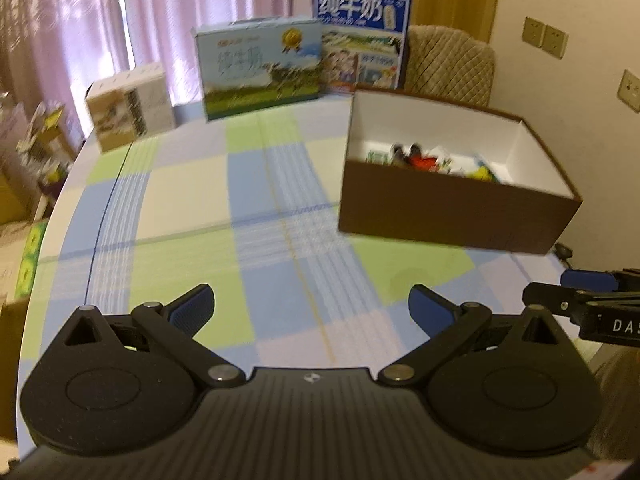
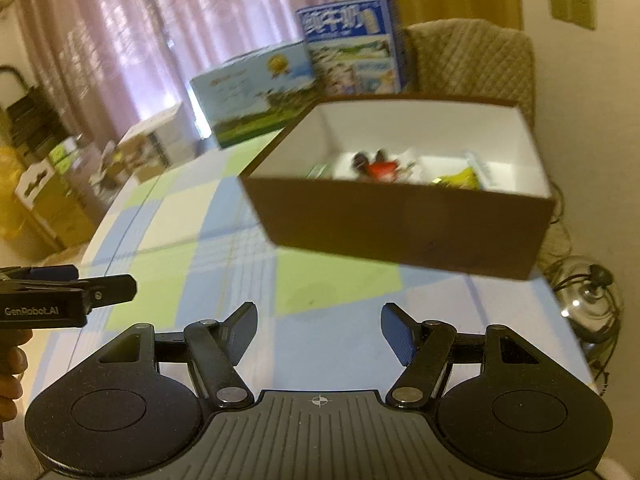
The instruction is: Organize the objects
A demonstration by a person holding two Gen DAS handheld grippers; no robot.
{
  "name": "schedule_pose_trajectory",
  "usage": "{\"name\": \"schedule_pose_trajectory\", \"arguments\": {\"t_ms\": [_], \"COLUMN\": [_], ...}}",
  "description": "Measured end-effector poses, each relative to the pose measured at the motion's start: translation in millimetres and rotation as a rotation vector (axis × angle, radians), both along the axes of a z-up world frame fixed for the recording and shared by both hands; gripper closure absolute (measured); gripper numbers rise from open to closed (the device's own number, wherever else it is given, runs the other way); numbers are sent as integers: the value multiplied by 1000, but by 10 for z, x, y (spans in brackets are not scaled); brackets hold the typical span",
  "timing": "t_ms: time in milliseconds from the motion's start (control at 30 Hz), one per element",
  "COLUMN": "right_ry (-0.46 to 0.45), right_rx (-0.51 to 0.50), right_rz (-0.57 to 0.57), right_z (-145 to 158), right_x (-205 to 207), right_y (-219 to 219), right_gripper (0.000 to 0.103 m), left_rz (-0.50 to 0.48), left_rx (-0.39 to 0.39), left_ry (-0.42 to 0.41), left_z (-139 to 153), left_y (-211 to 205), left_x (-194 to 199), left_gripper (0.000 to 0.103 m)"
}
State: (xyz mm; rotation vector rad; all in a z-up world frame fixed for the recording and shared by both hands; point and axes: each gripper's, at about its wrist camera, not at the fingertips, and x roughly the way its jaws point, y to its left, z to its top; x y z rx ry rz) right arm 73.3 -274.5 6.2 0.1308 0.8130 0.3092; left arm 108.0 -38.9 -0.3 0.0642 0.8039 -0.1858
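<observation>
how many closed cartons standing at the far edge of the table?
3: a beige carton at far left, a light-blue milk carton in the middle, a tall dark-blue milk carton behind it to its right. Others could be hidden.

Bare tablecloth left of brown box

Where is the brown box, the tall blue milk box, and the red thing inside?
Brown box [image 2: 400, 224]: right wrist view, on its near outer wall.
Tall blue milk box [image 1: 360, 12]: left wrist view, on its blue top part.
Red thing [image 2: 382, 170]: right wrist view, on its blurred middle, inside the box.
</observation>
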Motion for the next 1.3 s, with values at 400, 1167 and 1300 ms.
{"name": "schedule_pose_trajectory", "arguments": {"t_ms": [400, 1167, 1300], "right_ry": [83, 109, 114], "right_rx": [3, -11, -15], "right_rz": [133, 230, 233], "right_z": [-299, -435, -461], "right_x": [-158, -273, -271], "right_y": [421, 799, 815], "right_gripper": [37, 37, 37], "left_rz": [173, 231, 235], "left_rx": [17, 8, 11], "left_ry": [100, 143, 147], "left_z": [-281, -365, -380], "left_y": [476, 672, 683], "left_x": [-462, -730, -745], "left_gripper": [1, 1, 1]}}
